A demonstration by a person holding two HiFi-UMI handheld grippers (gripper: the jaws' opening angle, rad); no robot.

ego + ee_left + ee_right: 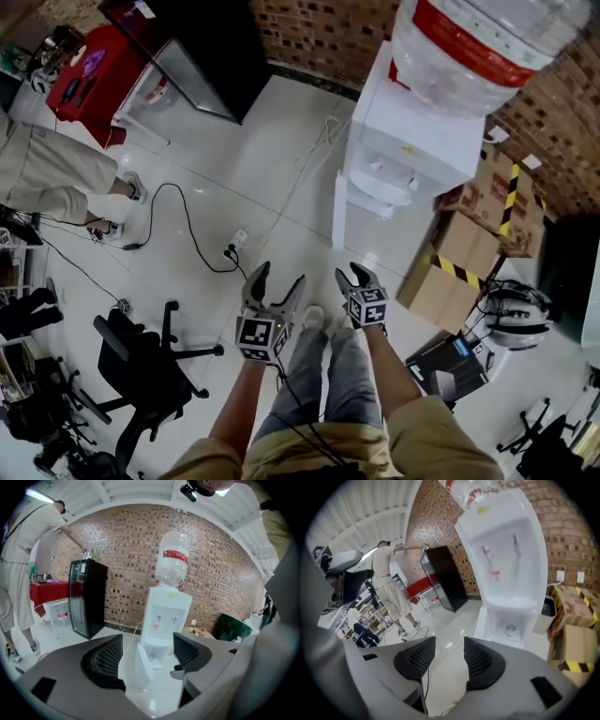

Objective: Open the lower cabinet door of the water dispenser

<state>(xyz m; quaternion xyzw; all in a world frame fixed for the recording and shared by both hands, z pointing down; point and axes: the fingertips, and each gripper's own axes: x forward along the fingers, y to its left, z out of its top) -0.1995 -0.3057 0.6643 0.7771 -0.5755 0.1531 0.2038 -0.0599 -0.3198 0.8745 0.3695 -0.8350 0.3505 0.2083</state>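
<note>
Door [339,212] of the dispenser [412,141] stands swung out to the left of the white body, right of centre in the head view; lower compartment exposed, a small metal item [510,629] inside, identity unclear. Judgement: the opening step looks done and the current step is standing clear. Left gripper [278,274], low centre of the frame, jaws wide apart, nothing between them. Right gripper [352,272], just beside it, jaws narrowly apart, only bare floor in the gap. Both are well apart from the door. Next move, if any: only a check that the door stays open; to swing it wider, a gripper would need to go forward and down to the door's free edge and push left. Count: one dispenser, one bottle [469,47] on top, two taps [159,618], one lower door, two grippers. Also one black fridge [206,47] upper left and one other person [47,173] at the left edge.
</note>
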